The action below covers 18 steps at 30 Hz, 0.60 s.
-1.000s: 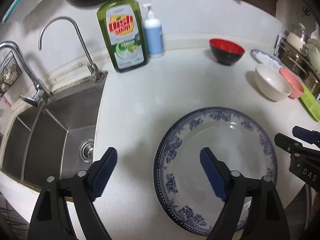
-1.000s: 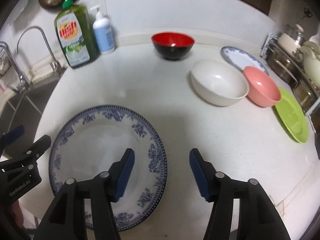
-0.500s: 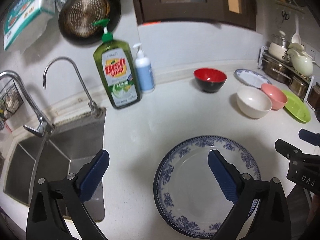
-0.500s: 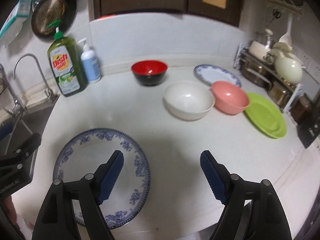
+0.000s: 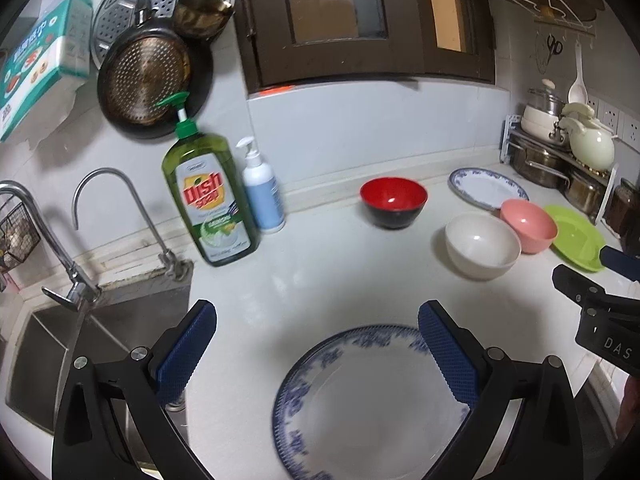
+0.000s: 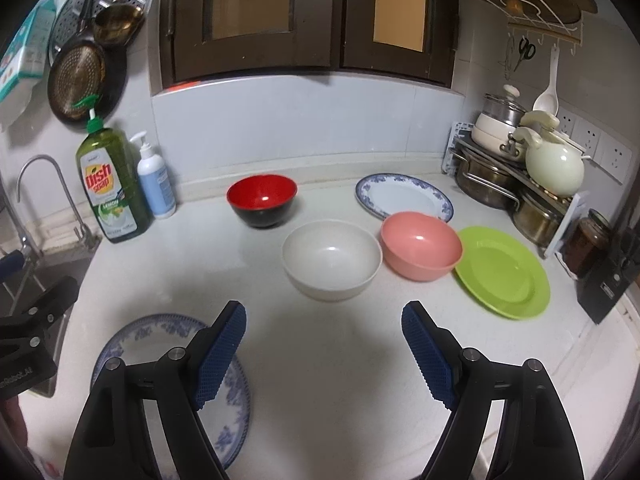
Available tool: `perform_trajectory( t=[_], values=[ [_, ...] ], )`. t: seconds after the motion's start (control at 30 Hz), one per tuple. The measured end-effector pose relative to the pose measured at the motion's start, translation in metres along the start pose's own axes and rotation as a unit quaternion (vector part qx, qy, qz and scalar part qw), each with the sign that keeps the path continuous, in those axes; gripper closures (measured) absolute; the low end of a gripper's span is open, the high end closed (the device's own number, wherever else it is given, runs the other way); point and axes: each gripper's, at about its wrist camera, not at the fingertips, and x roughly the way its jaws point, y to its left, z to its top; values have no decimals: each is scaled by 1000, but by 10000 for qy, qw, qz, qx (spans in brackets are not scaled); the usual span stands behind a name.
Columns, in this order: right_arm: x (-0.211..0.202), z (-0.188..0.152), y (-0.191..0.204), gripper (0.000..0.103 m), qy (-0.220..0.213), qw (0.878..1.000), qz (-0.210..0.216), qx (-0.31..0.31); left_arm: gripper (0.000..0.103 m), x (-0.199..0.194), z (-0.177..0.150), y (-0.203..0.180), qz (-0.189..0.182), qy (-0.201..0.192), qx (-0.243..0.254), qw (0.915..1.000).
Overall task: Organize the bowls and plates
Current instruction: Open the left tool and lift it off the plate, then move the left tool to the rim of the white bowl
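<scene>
The large blue-patterned plate (image 5: 372, 408) lies flat on the white counter (image 5: 320, 280) at the bottom of the left wrist view, its right side passing under the right pad of the left gripper (image 5: 318, 354). That gripper's 2 fingers stand wide apart, holding nothing, raised above the counter. In the right wrist view the same plate sits in the lower left corner, partly behind the left pad of the right gripper (image 6: 322, 354), whose fingers are also spread wide and empty over bare counter.

Past the right gripper, toward the middle of the frame, a white bowl (image 6: 331, 258) stands upright, with a pink bowl (image 6: 420, 245) just beside it on the right. A green plate (image 6: 506, 270) lies right of the pink bowl, close against it. Behind these, a red and black bowl (image 6: 262, 200) sits upper left of the white bowl, and a smaller blue-rimmed plate (image 6: 402, 196) lies upper right, near the wall.

At the left edge stand a green dish soap bottle (image 6: 110, 188) and a blue pump bottle (image 6: 154, 182), next to the sink (image 5: 80, 344).
</scene>
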Motion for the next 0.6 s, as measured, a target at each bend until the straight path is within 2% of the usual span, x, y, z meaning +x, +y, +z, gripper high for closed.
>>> perform_trajectory(
  t=[0.2, 0.6],
  values=[
    [21, 14, -22, 22, 49, 9998, 165, 47, 0, 16, 20, -27, -21, -20, 11, 10000],
    [80, 23, -65, 23, 603, 9959, 596, 317, 1, 66, 46, -75, -165, 209, 68, 9996]
  ],
)
